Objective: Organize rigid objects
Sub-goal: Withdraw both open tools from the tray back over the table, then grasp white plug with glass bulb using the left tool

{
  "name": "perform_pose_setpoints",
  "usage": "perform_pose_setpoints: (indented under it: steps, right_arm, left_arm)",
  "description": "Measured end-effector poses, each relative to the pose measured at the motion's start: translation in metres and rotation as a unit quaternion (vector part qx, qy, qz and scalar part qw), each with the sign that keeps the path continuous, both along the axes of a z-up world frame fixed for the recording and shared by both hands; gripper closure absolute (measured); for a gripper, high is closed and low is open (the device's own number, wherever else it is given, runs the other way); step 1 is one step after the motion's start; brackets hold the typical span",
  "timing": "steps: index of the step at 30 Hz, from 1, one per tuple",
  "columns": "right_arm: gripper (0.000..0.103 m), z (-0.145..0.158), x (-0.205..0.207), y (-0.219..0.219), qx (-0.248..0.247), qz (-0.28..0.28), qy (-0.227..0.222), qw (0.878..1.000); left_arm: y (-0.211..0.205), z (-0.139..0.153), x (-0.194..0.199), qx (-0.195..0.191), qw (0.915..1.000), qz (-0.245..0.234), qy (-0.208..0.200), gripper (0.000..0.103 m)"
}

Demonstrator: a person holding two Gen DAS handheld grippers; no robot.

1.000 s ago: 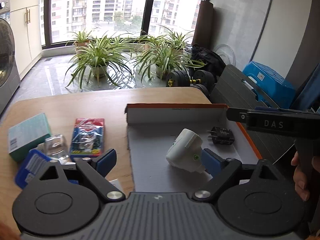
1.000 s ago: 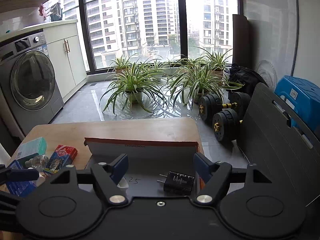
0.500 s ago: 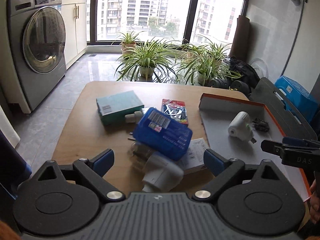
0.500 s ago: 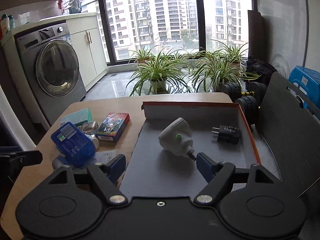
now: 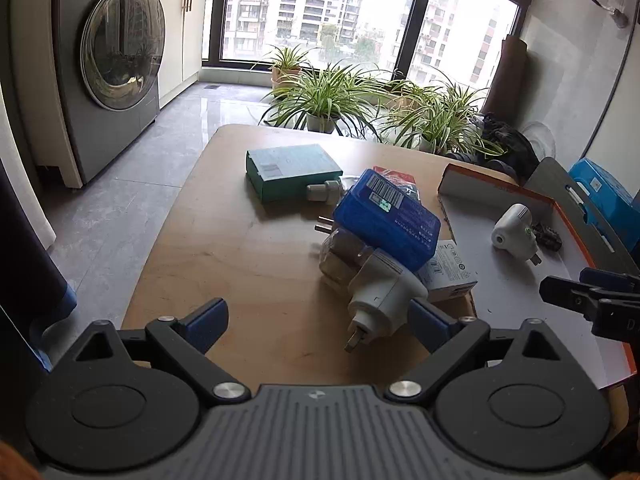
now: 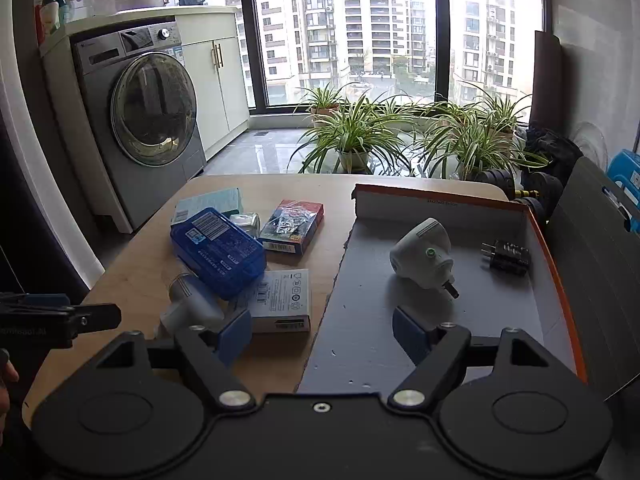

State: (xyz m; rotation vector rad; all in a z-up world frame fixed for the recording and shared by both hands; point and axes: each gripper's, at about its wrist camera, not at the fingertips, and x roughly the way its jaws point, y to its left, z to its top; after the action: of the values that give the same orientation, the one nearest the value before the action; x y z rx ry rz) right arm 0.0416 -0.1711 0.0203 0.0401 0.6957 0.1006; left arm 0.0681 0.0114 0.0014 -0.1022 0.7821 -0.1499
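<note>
- Both hand-held grippers hover over a wooden table (image 5: 248, 264) with jaws spread wide and nothing in either; the left gripper (image 5: 318, 320) faces a heap of small goods, the right gripper (image 6: 322, 330) hangs over the near end of an orange-rimmed tray (image 6: 556, 280).
- Two items already lie in the tray: a white plug adapter (image 6: 424, 254) and, near it, a small black plug (image 6: 507, 257). The rest sit on the table left of the tray, apart from a white carton (image 6: 280, 300) that overlaps its edge.
- The likely next pick is the grey-white adapter (image 5: 384, 292) nearest the left gripper, its prongs pointing at the camera. A blue case (image 5: 386, 220) leans on the heap behind it, so a clean grab probably means closing across the adapter's flat sides and lifting straight up, lest the case slide.
- The left view alone shows those prongs, a clear wrapped plug (image 5: 340, 252) under the blue case and a green box (image 5: 292, 170) in full.
- The right view alone shows the red packet (image 6: 292, 226) in full, the carton's printed face and the tray's back wall.
</note>
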Motion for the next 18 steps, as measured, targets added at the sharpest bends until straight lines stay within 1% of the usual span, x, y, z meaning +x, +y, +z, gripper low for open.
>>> perform_pose_setpoints:
  steps: [4,11,13,18]
  right_arm:
    - [0.012,0.0,-0.001,0.0,0.005,0.002,0.002,1.0]
    - [0.011,-0.002,-0.002,-0.002,0.012,-0.001,0.004,1.0]
    - [0.01,-0.002,-0.002,-0.005,0.014,-0.004,0.004,1.0]
    - [0.009,-0.004,-0.002,-0.012,0.021,-0.011,0.005,1.0]
  left_arm:
    - [-0.001,-0.007,0.0,-0.009,0.9999,-0.002,0.006,0.004]
    - [-0.018,-0.021,0.009,-0.01,0.9995,-0.027,0.012,0.004]
    - [-0.026,-0.028,0.014,-0.005,0.9992,-0.038,0.014,0.0]
    - [-0.045,-0.042,0.03,0.01,0.9981,-0.058,0.014,0.0]
